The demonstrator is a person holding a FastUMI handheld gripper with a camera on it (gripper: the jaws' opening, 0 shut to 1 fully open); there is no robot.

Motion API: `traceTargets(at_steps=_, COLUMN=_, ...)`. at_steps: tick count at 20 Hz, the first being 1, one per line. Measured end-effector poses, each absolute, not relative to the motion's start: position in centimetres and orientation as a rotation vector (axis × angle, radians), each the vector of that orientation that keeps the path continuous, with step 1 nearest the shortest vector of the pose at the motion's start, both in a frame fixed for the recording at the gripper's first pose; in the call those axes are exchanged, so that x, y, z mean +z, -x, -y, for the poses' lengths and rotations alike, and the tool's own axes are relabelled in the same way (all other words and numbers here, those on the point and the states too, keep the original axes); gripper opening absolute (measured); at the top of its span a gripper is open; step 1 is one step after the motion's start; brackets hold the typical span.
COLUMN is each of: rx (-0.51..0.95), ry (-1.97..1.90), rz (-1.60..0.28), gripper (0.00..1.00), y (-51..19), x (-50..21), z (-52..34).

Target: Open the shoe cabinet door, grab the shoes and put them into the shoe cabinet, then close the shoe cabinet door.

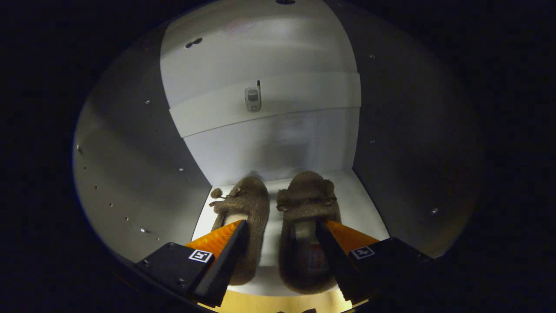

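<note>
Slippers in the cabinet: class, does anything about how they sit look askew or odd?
Nothing stands out. Both slippers lie side by side on the cabinet floor, toes toward the back wall, roughly parallel. The gripper is open, jaws apart over them, gripping neither.

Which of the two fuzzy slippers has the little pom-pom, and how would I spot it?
Look inside the white cabinet, on its floor. Two brown fuzzy slippers lie side by side beyond the open gripper. The left slipper is the one: a small pom-pom sticks out beside its bow.
</note>
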State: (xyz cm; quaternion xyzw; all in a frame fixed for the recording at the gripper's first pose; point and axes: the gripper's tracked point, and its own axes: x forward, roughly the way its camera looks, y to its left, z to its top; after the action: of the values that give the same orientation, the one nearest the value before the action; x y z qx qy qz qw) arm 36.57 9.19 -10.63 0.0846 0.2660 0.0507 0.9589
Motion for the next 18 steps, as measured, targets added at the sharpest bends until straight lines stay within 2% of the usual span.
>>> traceTargets(at_steps=5, rx=0.113, ry=-0.106, rz=-0.34, gripper=0.99, y=-31.1, x=-4.8, z=-8.8)
traceTargets(at_steps=11, rx=0.11, ry=-0.052, rz=-0.037, gripper=0.98, y=-18.8, x=2.3, z=-9.1)
traceTargets(at_steps=18, rx=0.119, ry=0.007, rz=0.083, gripper=0.98, y=-5.3, x=2.5, z=-8.1)
